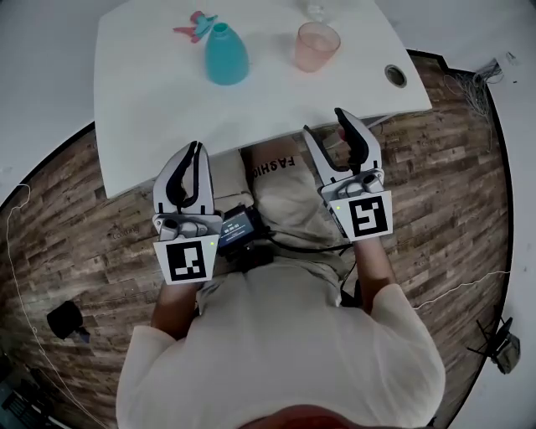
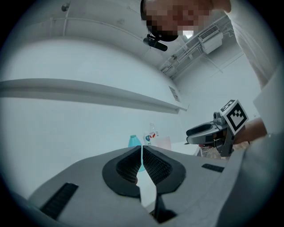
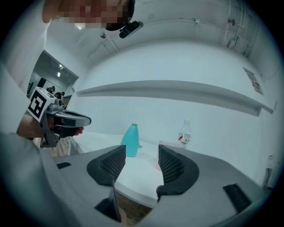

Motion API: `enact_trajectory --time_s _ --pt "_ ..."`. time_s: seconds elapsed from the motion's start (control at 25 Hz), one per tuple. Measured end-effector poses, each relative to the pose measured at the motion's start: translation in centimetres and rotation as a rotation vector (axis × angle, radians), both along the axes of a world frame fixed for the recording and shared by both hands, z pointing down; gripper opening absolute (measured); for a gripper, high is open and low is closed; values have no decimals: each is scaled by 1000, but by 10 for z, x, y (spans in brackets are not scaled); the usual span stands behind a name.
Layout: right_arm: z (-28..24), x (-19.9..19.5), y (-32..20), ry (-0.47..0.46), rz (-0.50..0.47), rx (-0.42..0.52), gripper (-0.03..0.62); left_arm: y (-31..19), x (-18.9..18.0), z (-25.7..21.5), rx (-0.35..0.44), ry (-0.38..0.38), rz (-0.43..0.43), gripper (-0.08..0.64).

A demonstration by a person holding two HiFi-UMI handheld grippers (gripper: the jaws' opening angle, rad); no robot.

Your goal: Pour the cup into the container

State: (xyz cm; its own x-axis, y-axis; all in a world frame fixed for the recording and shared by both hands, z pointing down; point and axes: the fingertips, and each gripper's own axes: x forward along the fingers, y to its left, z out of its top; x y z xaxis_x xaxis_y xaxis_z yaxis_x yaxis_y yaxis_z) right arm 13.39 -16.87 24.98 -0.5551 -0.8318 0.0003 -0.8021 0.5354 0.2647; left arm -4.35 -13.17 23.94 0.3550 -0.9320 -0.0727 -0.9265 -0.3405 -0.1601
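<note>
A translucent pink cup [image 1: 316, 46] stands upright at the far right of the white table [image 1: 151, 117]. A teal bottle [image 1: 226, 54] stands to its left, its neck uncapped. Both grippers hover short of the table's near edge, over the person's lap. My left gripper [image 1: 194, 151] is shut with nothing between its pads. My right gripper [image 1: 325, 124] is open and empty, pointing toward the cup. In the right gripper view the teal bottle [image 3: 130, 141] shows past the jaws [image 3: 141, 153], and the cup is mostly hidden behind the right finger. The left gripper view [image 2: 141, 150] shows the bottle [image 2: 134, 141] and the cup [image 2: 163, 142].
A pink and teal spray head [image 1: 194, 27] lies behind the teal bottle. A clear water bottle [image 1: 316, 10] stands behind the cup. A round cable hole [image 1: 395, 75] sits in the table's right corner. Wood flooring [image 1: 75, 209] surrounds the table.
</note>
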Motion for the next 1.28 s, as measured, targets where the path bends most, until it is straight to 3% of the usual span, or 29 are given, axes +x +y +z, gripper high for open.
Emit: enact_trajectory --time_s 0.72,0.96,1.28 --pt "-2 24 -65 -12 5 -100 282 -33 -1 -16 -37 19 14 11" --pt "-9 23 -70 -29 5 -72 282 -39 -12 -19 2 13 15 11" --pt "-11 17 -57 -32 -4 -68 282 -31 -29 -12 -27 26 4 11"
